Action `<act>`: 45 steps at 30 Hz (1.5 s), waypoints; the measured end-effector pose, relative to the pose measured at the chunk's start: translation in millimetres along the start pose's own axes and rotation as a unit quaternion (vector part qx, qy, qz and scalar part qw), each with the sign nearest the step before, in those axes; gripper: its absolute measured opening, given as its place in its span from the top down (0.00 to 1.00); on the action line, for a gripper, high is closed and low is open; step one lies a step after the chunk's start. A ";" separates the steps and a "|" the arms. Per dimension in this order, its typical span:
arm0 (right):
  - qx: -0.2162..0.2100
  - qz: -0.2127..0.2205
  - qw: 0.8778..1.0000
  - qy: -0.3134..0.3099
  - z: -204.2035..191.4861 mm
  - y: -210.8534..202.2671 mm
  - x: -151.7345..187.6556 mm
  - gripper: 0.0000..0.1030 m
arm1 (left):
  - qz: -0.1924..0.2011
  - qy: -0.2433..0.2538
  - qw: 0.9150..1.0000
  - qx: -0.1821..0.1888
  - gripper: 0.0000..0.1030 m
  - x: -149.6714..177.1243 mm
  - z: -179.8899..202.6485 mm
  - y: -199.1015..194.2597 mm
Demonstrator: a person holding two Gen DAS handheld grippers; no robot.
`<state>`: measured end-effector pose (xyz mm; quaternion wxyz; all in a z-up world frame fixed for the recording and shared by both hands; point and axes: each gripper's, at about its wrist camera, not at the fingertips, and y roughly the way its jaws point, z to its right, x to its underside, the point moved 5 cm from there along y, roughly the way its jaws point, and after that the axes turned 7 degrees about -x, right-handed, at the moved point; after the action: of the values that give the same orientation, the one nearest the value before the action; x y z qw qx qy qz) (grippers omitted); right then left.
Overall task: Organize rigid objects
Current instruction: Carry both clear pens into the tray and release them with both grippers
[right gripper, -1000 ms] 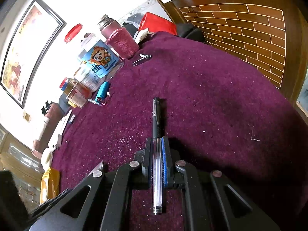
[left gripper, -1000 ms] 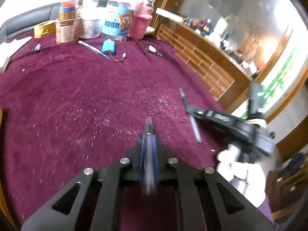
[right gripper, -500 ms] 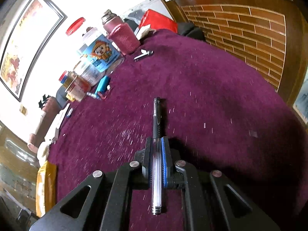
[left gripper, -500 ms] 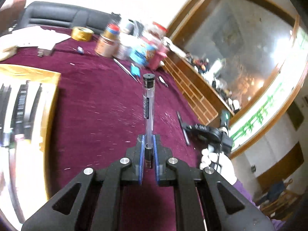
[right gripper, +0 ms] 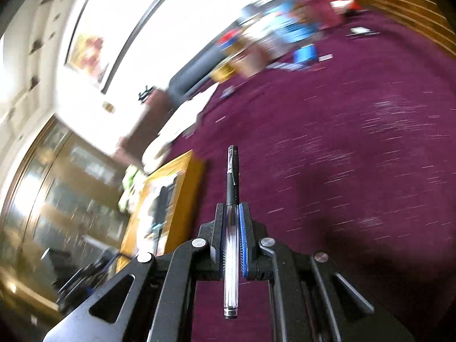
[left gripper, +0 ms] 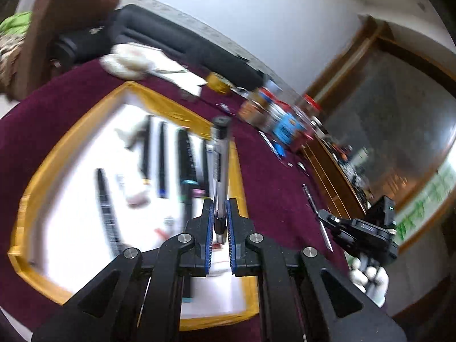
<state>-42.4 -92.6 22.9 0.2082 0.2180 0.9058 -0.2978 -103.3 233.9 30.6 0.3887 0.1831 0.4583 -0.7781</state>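
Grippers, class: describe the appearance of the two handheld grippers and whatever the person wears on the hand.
Both the left gripper and the right gripper have black angular frames with triangular cut-outs, silver round bolts and blue ribbed pads on the fingers. The hand wears a white glove.

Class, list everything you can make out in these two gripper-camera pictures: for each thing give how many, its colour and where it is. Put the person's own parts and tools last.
Tablecloth: one, maroon, under everything.
Tray: one, yellow rim with white floor, left on the cloth.
Pens in tray: several, mostly black, lying side by side; blur prevents an exact count.
Jars and bottles: a blurred cluster, blue, red and orange, at the cloth's far edge.
Tape roll: one, yellow, far edge.
Papers: white, beyond the tray.
Left pen: one, clear with black cap, over the tray.
Right pen: one, clear with black cap.
Left gripper: black, shut on left pen.
Right gripper: black, shut on right pen.
Gloved hand: white, holding the right gripper.
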 end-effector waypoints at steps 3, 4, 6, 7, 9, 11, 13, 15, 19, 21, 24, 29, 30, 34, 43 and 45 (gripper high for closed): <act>-0.029 -0.035 0.999 -0.013 -32.7 30.6 14.9 0.93 | 0.000 -0.025 1.000 -0.015 0.93 -0.3 -26.4 -1.8; -0.037 -0.049 0.998 -0.016 -42.4 41.4 21.6 0.93 | -0.002 -0.031 0.999 -0.016 0.93 0.4 -31.5 -1.4; -0.043 -0.070 0.996 -0.024 -57.2 59.4 32.9 0.93 | -0.004 -0.048 0.999 -0.006 0.93 1.6 -44.9 -2.7; -0.043 -0.079 0.996 -0.030 -63.0 66.0 38.2 0.93 | -0.004 -0.053 0.999 -0.003 0.93 1.6 -48.1 -2.6; -0.045 -0.095 0.994 -0.038 -73.5 79.2 48.5 0.93 | -0.001 -0.058 0.998 0.000 0.93 0.1 -54.5 -4.8; -0.045 -0.111 0.992 -0.048 -83.5 93.5 57.6 0.93 | 0.001 -0.063 0.998 0.004 0.93 -0.8 -60.3 -7.4; -0.043 -0.124 0.990 -0.058 -92.8 105.2 64.8 0.92 | 0.001 -0.072 0.997 0.010 0.93 -1.8 -65.7 -9.5; -0.041 -0.135 0.988 -0.066 -98.4 116.3 69.8 0.92 | -0.008 -0.083 0.996 0.022 0.93 -3.1 -75.7 -11.5; -0.036 -0.156 0.984 -0.078 -109.5 137.9 81.5 0.92 | -0.030 -0.095 0.995 0.032 0.93 -9.4 -88.7 -10.0; -0.033 -0.163 0.983 -0.082 -111.8 147.4 84.6 0.92 | -0.033 -0.093 0.995 0.026 0.93 -11.1 -92.6 -8.9; -0.032 -0.172 0.981 -0.082 -114.2 151.9 92.5 0.92 | -0.042 -0.103 0.993 0.027 0.93 -12.4 -95.6 -2.7; -0.028 -0.183 0.979 -0.086 -120.8 162.2 101.3 0.92 | -0.065 -0.099 0.993 0.028 0.93 -11.0 -91.0 12.6; -0.027 -0.185 0.979 -0.086 -121.5 164.2 102.2 0.92 | -0.068 -0.098 0.993 0.027 0.93 -10.8 -89.1 15.3; -0.022 -0.186 0.978 -0.086 -123.9 168.2 104.9 0.92 | -0.080 -0.091 0.993 0.007 0.93 -10.0 -81.2 27.7; 0.021 -0.161 0.979 -0.124 -127.8 165.6 104.7 0.92 | -0.021 -0.031 0.997 -0.071 0.51 -14.9 -68.7 6.9; 0.019 -0.153 0.979 -0.130 -128.7 160.5 102.2 0.92 | -0.004 -0.013 0.996 -0.089 0.45 -17.2 -61.9 -2.4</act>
<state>-74.5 133.0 -6.1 0.2723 0.0406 0.8876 -0.3693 -98.7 295.0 11.2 0.4065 0.1353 0.5215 -0.7379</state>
